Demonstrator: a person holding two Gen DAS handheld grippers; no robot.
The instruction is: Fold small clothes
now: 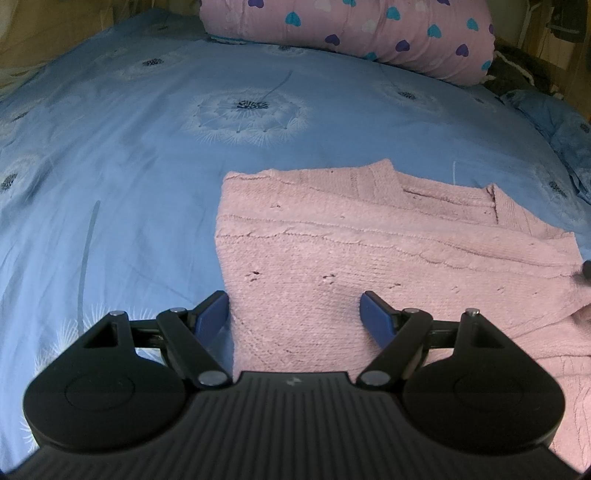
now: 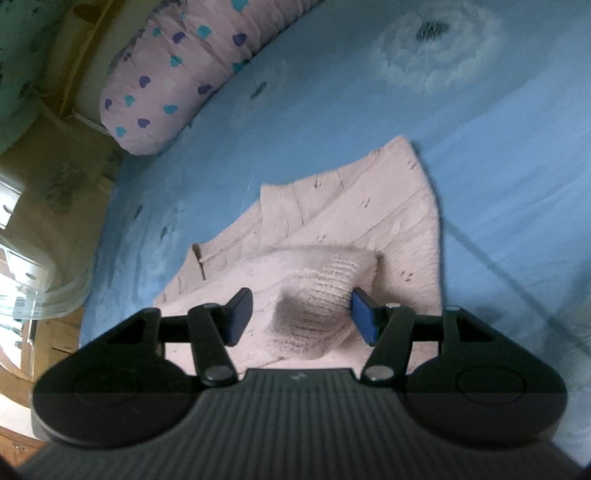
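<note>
A pink knitted sweater (image 1: 369,251) lies flat on the blue bedsheet (image 1: 129,166). My left gripper (image 1: 295,314) stands open just above the sweater's near left corner; its left finger is over the sheet beside the edge and nothing is between the pads. In the right wrist view, a ribbed sleeve cuff (image 2: 317,317) lies folded over the sweater's body (image 2: 369,206). My right gripper (image 2: 297,317) straddles the cuff, half open. The right pad (image 2: 364,317) touches the cuff's side and the left pad stands clear of it. A dark tip of the right gripper (image 1: 586,271) shows at the frame's right edge.
A pink bolster pillow (image 1: 351,33) with blue and purple hearts lies along the far side of the bed. Wooden furniture and a clear plastic container (image 2: 44,288) stand beyond the bed's edge. Blue sheet spreads to the left of the sweater.
</note>
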